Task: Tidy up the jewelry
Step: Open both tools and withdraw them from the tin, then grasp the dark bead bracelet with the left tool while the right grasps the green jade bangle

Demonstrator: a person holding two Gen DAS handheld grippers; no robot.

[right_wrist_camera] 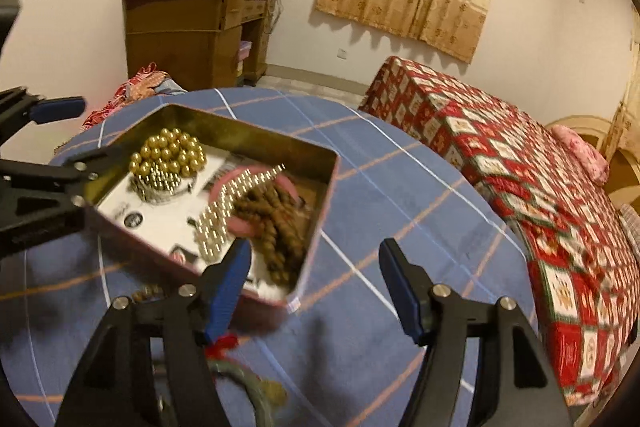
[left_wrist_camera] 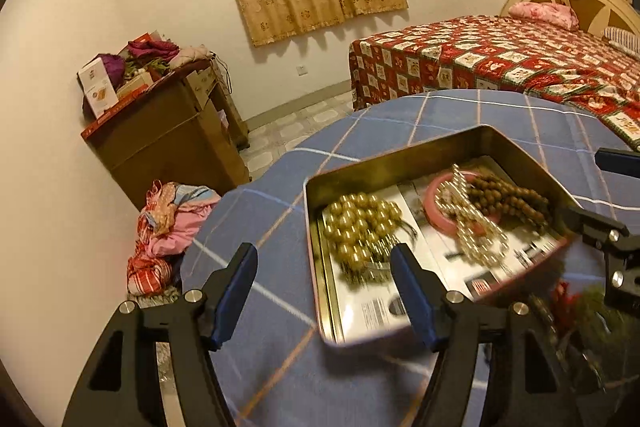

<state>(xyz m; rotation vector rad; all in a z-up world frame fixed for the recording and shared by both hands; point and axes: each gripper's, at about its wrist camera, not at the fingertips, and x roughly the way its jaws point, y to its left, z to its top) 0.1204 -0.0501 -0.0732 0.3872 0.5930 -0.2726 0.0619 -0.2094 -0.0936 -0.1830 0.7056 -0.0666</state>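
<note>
An open metal tin (left_wrist_camera: pixel 360 159) (right_wrist_camera: pixel 248 135) sits on the round table's blue checked cloth (left_wrist_camera: pixel 280 367). It holds a gold bead necklace (left_wrist_camera: pixel 360 223) (right_wrist_camera: pixel 170 151), a pink bangle (left_wrist_camera: pixel 436 203) (right_wrist_camera: pixel 248 174), a brown bead string (left_wrist_camera: pixel 508 199) (right_wrist_camera: pixel 276 223) and a silver bead chain (left_wrist_camera: pixel 476 227) (right_wrist_camera: pixel 224 215). My left gripper (left_wrist_camera: pixel 324 291) (right_wrist_camera: pixel 72 139) is open astride the tin's left wall, its pads clear of the wall. My right gripper (right_wrist_camera: pixel 316 285) (left_wrist_camera: pixel 608 193) is open astride the right wall near the front corner, gripping nothing.
A green cord with a red tassel (right_wrist_camera: pixel 240 379) (left_wrist_camera: pixel 572 307) lies on the cloth in front of the tin. Behind the table are a bed with a red patterned cover (right_wrist_camera: pixel 520 187), a wooden cabinet (left_wrist_camera: pixel 168 139) piled with boxes, and a heap of clothes (left_wrist_camera: pixel 168 227) on the floor.
</note>
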